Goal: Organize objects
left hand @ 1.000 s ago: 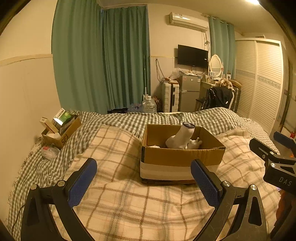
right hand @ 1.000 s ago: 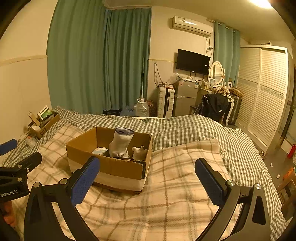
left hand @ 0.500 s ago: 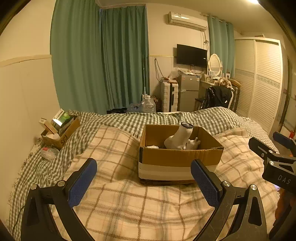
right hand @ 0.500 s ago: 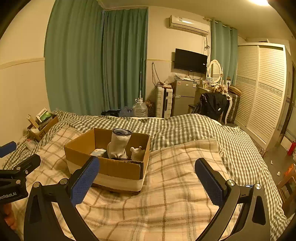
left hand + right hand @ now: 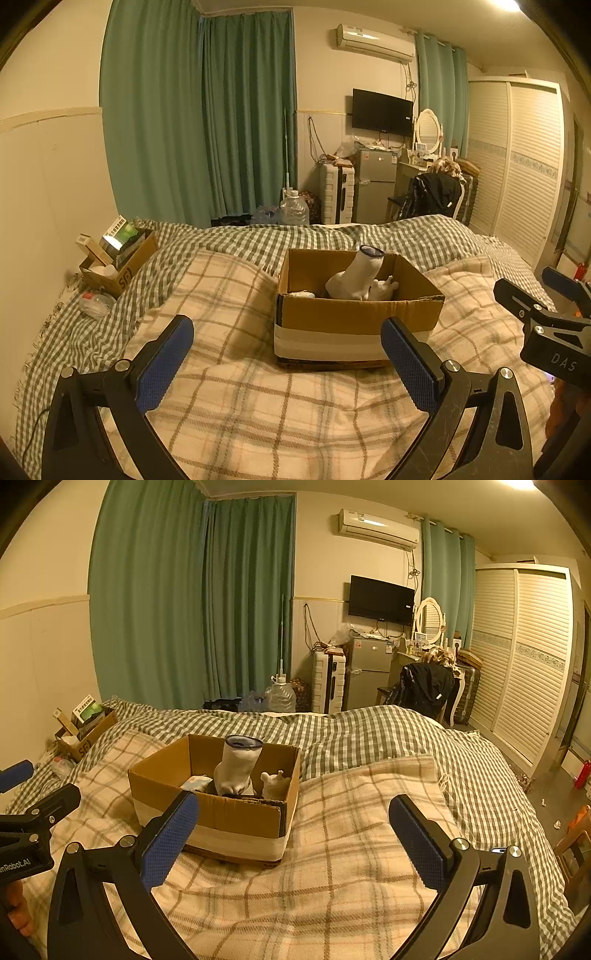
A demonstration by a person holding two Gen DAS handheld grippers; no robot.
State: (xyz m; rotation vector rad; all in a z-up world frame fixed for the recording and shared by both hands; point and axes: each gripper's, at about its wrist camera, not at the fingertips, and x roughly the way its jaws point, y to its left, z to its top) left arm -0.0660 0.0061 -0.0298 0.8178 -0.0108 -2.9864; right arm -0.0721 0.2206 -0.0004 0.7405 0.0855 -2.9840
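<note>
A cardboard box (image 5: 354,321) with a white taped band stands on the plaid blanket (image 5: 236,398) on the bed; it also shows in the right wrist view (image 5: 236,812). In it a white sock with a dark cuff (image 5: 356,278) stands up beside a small white object (image 5: 384,288); the sock (image 5: 238,768) shows in the right view too. My left gripper (image 5: 288,365) is open and empty, in front of the box. My right gripper (image 5: 295,842) is open and empty, to the box's right and nearer than it.
A smaller cardboard box (image 5: 118,258) with packets sits at the bed's far left by the wall, a plastic bag (image 5: 94,304) beside it. Beyond the bed are green curtains, a water jug (image 5: 293,212), a fridge and a wardrobe (image 5: 524,672).
Both grippers have drifted slightly back and up from the box; the box sits a little lower in both views. Both stay open and empty.
</note>
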